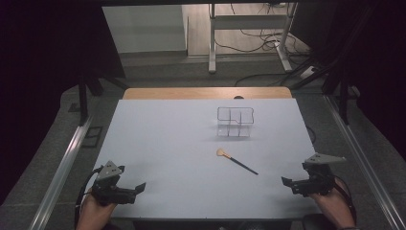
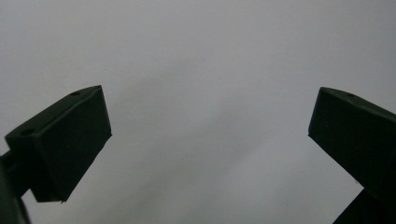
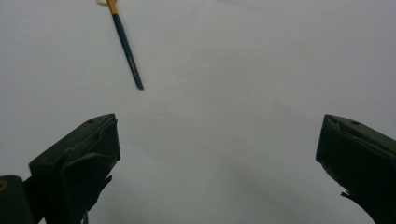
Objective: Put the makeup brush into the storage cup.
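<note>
Jaws of right gripper (image 3: 217, 154) short of brush (image 3: 125, 45)

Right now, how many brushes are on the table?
1. The brush lies flat on the table, just in front of the clear organizer, nearer the right gripper.

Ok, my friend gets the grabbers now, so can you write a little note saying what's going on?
Left gripper: open, holding nothing, at the near left corner of the table.
Right gripper: open, holding nothing, at the near right corner.
Makeup brush: lying flat in the middle of the table, bristles to the left, closer to the right gripper.
Clear organizer: standing just behind the brush, compartments look empty.
Done: nothing picked up yet.
Left: probably pick up the brush and put it in the organizer.
</note>
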`<move>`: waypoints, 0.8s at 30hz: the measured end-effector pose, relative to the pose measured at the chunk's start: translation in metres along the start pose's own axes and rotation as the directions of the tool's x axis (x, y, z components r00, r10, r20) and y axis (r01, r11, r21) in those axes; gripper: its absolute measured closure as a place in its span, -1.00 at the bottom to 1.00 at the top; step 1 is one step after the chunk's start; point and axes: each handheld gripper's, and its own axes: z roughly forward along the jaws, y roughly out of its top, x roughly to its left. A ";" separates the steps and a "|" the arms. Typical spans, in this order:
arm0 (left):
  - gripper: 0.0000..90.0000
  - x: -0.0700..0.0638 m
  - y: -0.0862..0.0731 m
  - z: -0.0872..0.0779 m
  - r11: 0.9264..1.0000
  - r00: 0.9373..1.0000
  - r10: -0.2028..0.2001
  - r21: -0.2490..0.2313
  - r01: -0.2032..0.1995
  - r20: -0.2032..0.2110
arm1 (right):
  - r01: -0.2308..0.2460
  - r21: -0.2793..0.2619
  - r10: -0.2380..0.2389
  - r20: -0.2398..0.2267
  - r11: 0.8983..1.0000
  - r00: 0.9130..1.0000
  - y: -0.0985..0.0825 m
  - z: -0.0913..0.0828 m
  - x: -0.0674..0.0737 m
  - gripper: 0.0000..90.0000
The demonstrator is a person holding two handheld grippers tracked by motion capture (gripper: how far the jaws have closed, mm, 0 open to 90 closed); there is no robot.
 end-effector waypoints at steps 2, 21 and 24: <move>-1.00 0.000 0.000 0.000 1.000 1.000 -0.001 -0.003 0.001 -0.005 | 0.004 -0.001 -0.004 0.000 1.000 1.000 0.000 0.000 0.000 -1.00; -1.00 0.009 -0.003 0.000 0.999 0.999 -0.037 -0.026 0.037 0.006 | 0.036 0.032 -0.035 -0.014 0.999 0.999 0.000 0.006 0.003 -0.99; -1.00 0.009 -0.003 0.000 0.999 0.999 -0.036 -0.020 0.036 0.002 | 0.040 0.037 -0.039 -0.011 0.999 0.999 0.001 0.006 0.003 -0.99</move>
